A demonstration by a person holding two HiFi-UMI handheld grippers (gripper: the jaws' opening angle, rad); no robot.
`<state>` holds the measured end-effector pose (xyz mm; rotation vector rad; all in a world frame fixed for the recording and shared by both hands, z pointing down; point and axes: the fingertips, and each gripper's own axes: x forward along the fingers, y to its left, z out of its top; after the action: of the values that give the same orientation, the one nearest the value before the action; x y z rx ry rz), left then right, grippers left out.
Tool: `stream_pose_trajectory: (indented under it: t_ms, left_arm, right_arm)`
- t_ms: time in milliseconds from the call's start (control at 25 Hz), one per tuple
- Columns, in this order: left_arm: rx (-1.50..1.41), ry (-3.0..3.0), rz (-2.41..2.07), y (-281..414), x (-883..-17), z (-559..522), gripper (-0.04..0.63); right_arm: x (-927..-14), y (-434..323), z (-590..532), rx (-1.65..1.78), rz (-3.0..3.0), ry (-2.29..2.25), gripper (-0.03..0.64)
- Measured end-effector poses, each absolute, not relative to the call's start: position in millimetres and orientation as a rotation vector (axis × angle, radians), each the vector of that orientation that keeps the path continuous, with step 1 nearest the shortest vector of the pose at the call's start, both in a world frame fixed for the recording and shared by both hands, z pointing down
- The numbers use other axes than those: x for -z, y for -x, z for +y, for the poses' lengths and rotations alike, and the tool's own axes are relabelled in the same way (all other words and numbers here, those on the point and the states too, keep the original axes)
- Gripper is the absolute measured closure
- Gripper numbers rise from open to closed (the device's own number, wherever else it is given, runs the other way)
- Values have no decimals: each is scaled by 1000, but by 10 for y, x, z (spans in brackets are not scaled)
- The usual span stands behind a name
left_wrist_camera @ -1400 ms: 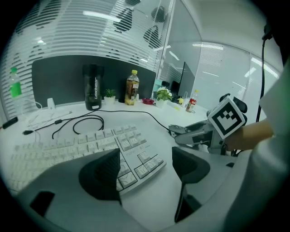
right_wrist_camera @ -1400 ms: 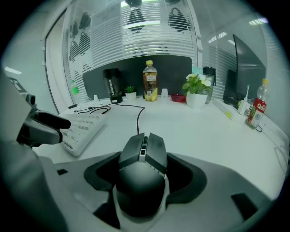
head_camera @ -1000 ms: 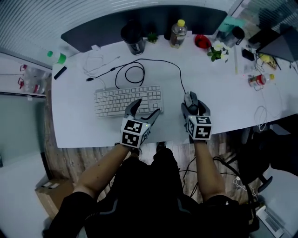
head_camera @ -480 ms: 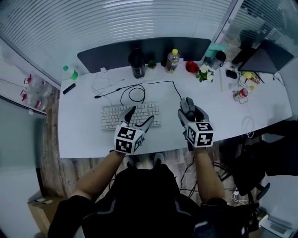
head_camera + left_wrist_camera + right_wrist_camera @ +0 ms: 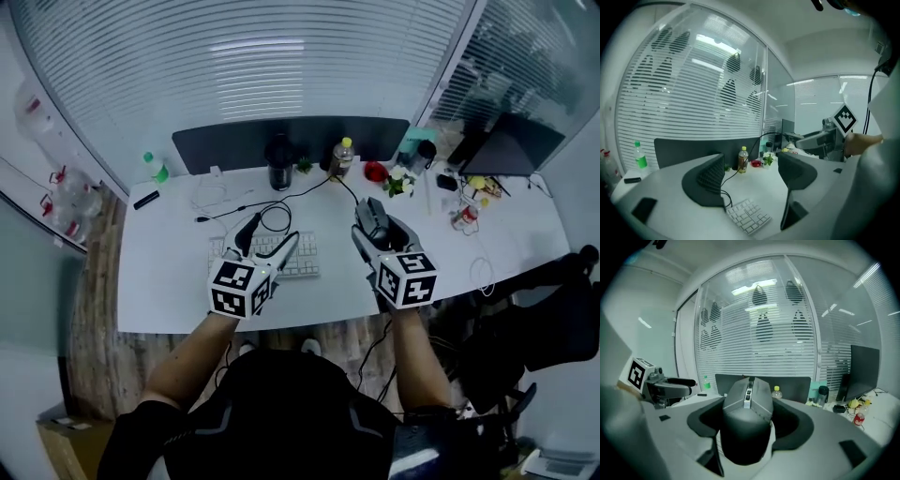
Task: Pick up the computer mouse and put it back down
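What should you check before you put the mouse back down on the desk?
1. Grip: the computer mouse sits between the right gripper's jaws, with both pads against its sides. Ok.
2. Mouse the right way up: its scroll wheel faces up. Ok.
3. Landing spot: the desk is bare to the right of the keyboard. Ok.
4. Left gripper: open, nothing between its jaws, off to the mouse's side. Ok.
5. Cable: it trails from the mouse toward the back of the desk; whether it will catch on the way down, cannot tell.
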<state>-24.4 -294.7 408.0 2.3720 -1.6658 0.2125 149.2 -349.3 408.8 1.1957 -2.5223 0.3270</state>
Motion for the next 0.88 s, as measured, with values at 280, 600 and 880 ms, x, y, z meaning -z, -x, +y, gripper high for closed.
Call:
stream_pose_trajectory:
  t_ms: [280,600,880]
  left_arm:
    - [-120,-2383,-1763,437,-3562,-2863,224]
    - [-48,-2358,-1895,589,-3330,-2773,321]
    - [-83,-2321,-1968,743,-3291,-2690,304]
  right_arm:
    - [-3552,-1354,-3351,-228,-2609,-1156,321]
    - [-3352,-1318,-3334,-208,-2632,-1142,321]
    - [-3216,-1104,-3288,-160,-2689,-1054,321]
